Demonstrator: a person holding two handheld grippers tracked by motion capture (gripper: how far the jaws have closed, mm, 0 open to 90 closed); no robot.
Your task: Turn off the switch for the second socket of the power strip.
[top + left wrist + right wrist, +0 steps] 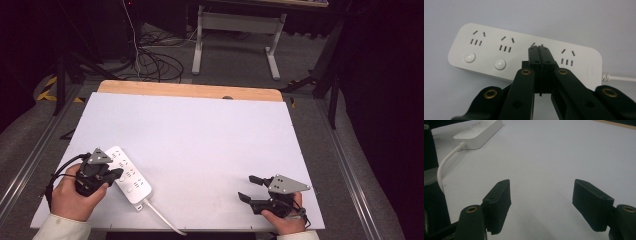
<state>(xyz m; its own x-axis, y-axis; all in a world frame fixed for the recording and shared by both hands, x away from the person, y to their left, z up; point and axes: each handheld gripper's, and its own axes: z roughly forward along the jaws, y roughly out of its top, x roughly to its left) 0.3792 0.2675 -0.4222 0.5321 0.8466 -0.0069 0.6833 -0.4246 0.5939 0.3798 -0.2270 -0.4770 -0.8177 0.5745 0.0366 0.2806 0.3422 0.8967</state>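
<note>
- On the near-left part of the white counter (200,135), a white power strip (129,178) is lying flat, running diagonally from upper left to lower right in the high view.
- Its white cord (162,218) is leaving the strip's near end and heading toward the counter's near edge.
- Left tool (119,173) is sitting at the strip's left side, held by the left hand (75,192); jaw tips are reaching over the strip's top face around mid-length.
- Left tool jaws are pressed together, no gap, nothing between them.
- From the left gripper view, the strip (506,53) is lying crosswise just past the jaws, and the closed tips are covering the third socket group from the left; cannot tell whether they are touching the strip's surface.
- Two round white buttons (469,57) are showing on the strip left of the jaws, socket slots above them.
- Cord (619,78) is exiting at the strip's right end in that view.
- Right tool (249,188) is resting at the near-right of the counter, held by the right hand (282,220), well apart from the strip.
- Right tool jaws are spread wide, with bare counter between them, gripping nothing.
- From the right gripper view, the strip (479,132) is sitting far off at upper left, its cord (445,167) curving down the left side.
- Wooden edge (190,91) is showing along the counter's far side.
</note>
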